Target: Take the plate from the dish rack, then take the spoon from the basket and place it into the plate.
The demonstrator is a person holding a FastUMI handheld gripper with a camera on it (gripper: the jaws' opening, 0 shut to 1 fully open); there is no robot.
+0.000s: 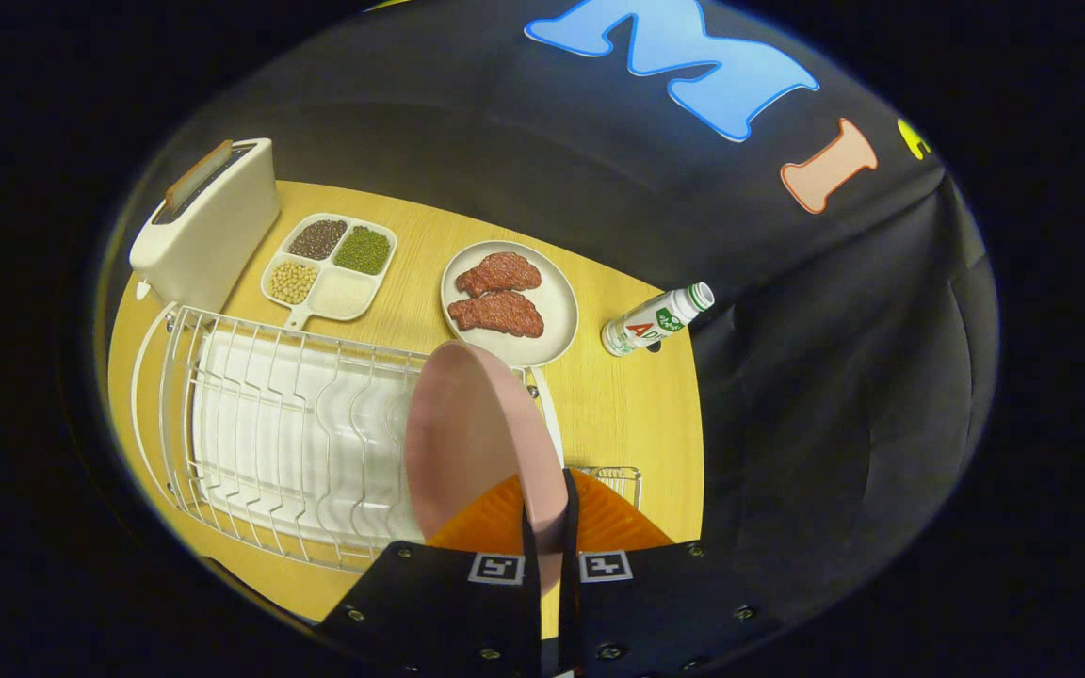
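Mock kitchen in a booth, wooden table [411,273], toaster [208,221], dish rack [269,433], pan of steaks [514,301], cloth backdrop [524,141]

One plate [467,443], one dish rack [260,424], one toaster [208,221], two meat pieces [497,294], one bottle [655,320].

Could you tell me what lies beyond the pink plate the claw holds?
Beyond the pink plate, pinched in the claw, sits a pan with two meat pieces; its near rim is covered.
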